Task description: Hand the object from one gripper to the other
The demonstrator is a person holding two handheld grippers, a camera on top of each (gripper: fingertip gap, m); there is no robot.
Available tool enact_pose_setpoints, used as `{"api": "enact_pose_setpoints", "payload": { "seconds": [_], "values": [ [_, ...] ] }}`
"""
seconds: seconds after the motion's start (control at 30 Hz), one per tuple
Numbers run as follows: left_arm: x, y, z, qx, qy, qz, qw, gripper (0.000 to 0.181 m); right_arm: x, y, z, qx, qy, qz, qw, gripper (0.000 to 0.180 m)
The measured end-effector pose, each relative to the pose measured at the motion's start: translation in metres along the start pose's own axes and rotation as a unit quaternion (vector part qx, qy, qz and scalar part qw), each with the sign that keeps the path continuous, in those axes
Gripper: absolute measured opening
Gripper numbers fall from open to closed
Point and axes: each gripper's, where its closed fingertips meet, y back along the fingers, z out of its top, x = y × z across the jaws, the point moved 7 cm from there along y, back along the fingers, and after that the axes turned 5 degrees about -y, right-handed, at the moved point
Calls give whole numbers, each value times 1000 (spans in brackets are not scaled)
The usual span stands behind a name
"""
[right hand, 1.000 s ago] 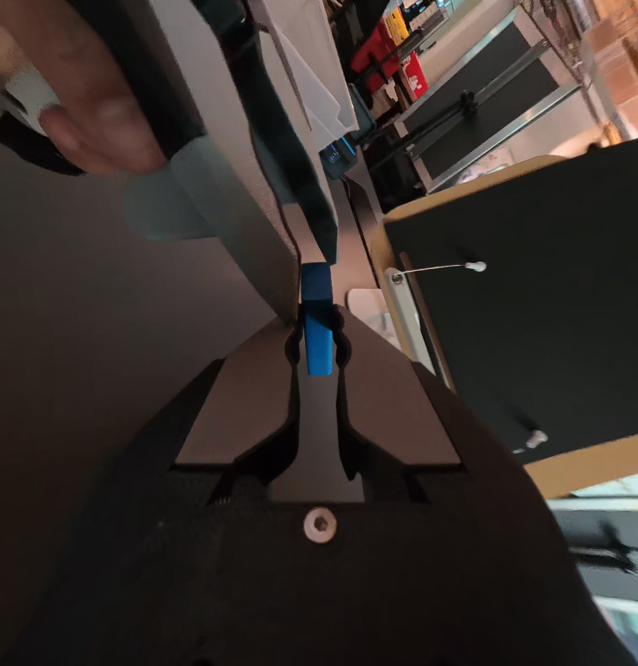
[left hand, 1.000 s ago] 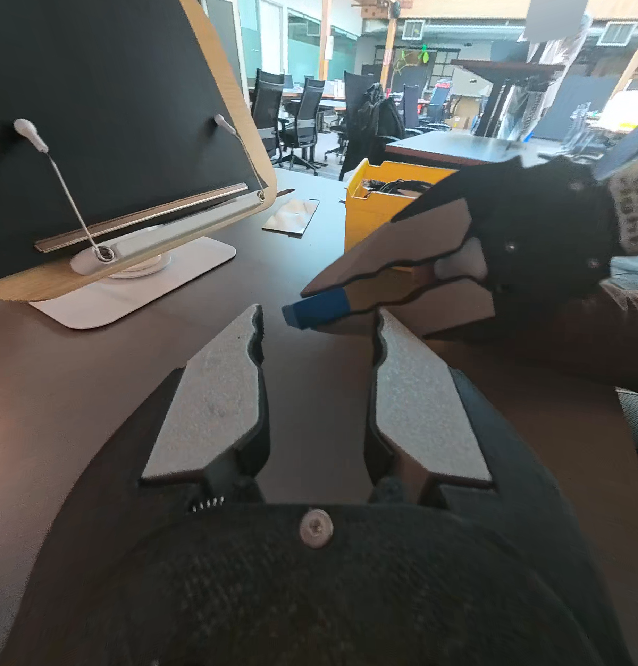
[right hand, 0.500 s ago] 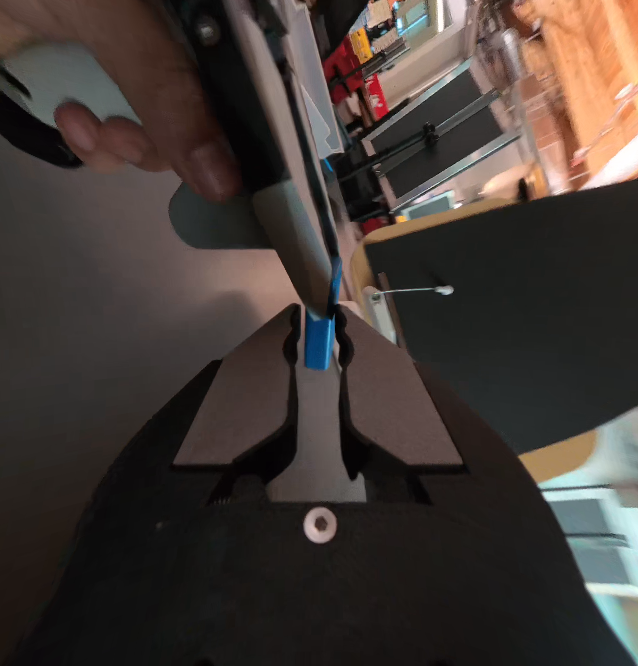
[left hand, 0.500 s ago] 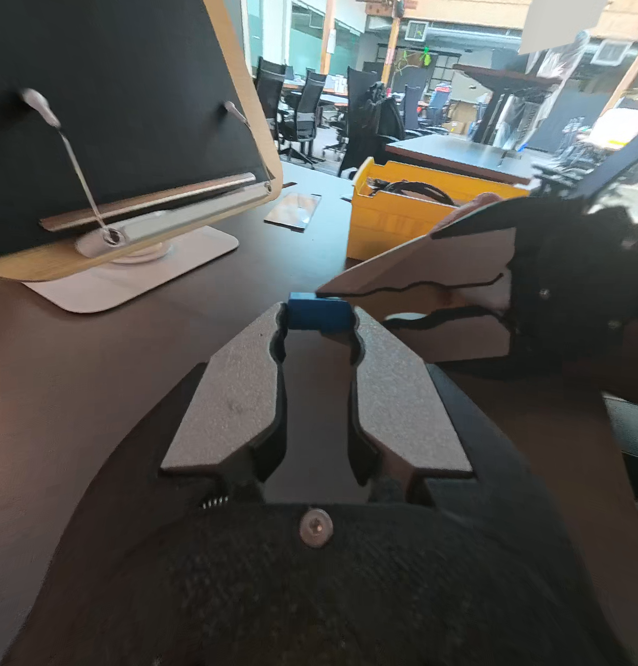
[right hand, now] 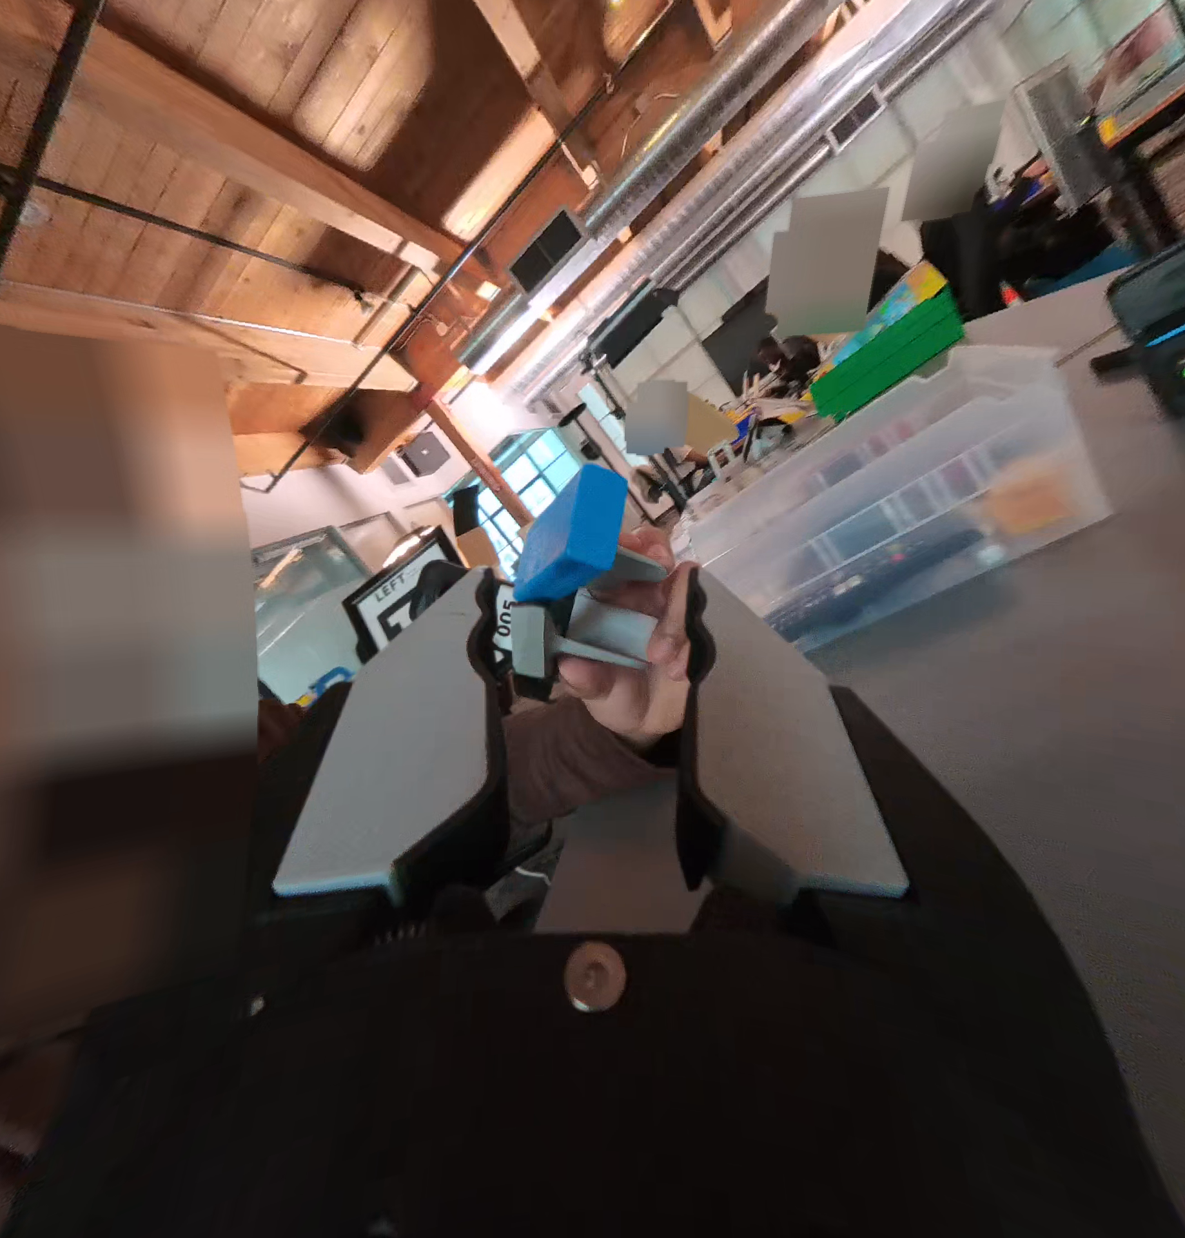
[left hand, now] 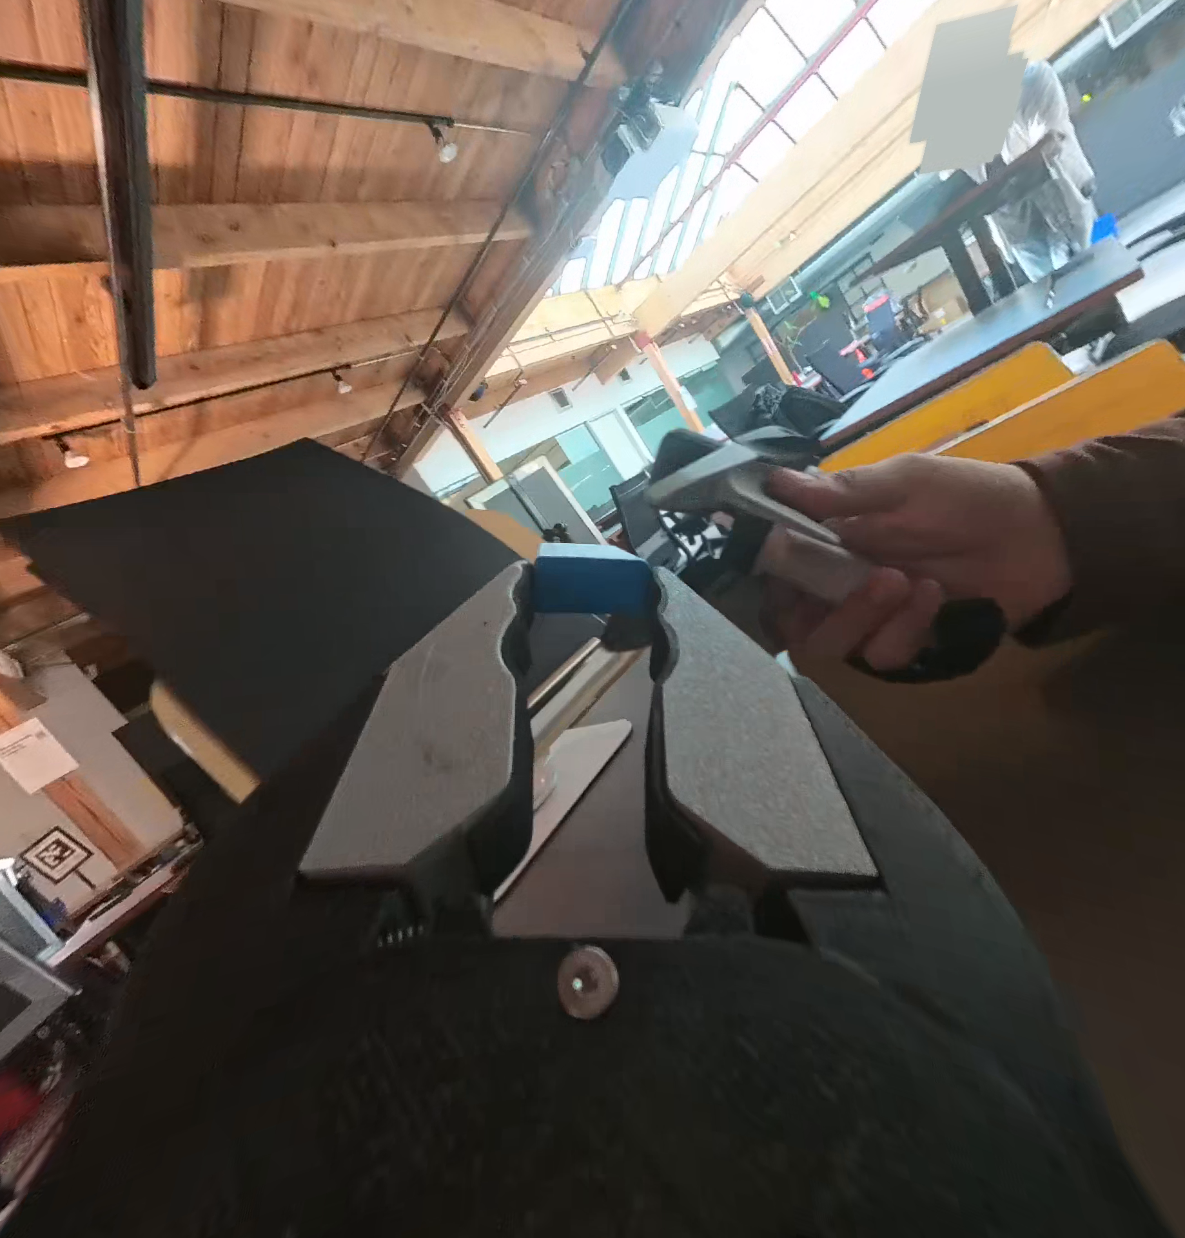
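In the left wrist view my left gripper [left hand: 591,606] is shut on a small blue block [left hand: 590,581], pinched between its tips and held up in the air. My right gripper [left hand: 771,529], in a person's hand, shows to the right of it, apart from the block. In the right wrist view my right gripper [right hand: 590,613] is open and empty. Beyond it the blue block [right hand: 570,536] sits in the grey fingers [right hand: 610,633] of the left gripper, held by a hand in a brown sleeve.
A black book stand [left hand: 241,569] rises at the left over the dark table [left hand: 1079,837]. A yellow bin [left hand: 1045,415] stands behind the hand. A clear plastic bin [right hand: 911,489] and a green box [right hand: 891,355] sit on a grey table [right hand: 1045,703].
My left gripper closed on the blue block and my right gripper opened and let it go. Both grippers have tilted upward and drawn apart.
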Motion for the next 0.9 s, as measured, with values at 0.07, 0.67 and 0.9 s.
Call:
{"api": "enact_pose_setpoints", "payload": {
  "seconds": [0.07,0.67,0.9],
  "values": [
    [-11,-6,-2,10,-9,-18,1000,30,-1,-7,-7,18,-8,11,1000,55],
    [-44,0,-37,151,-105,-167,969,52,-7,7,-29,289,233,-216,903,13],
    [-69,-2,-38,155,-211,-191,946,66,-11,11,-44,335,90,-140,927,13]
  ]
}}
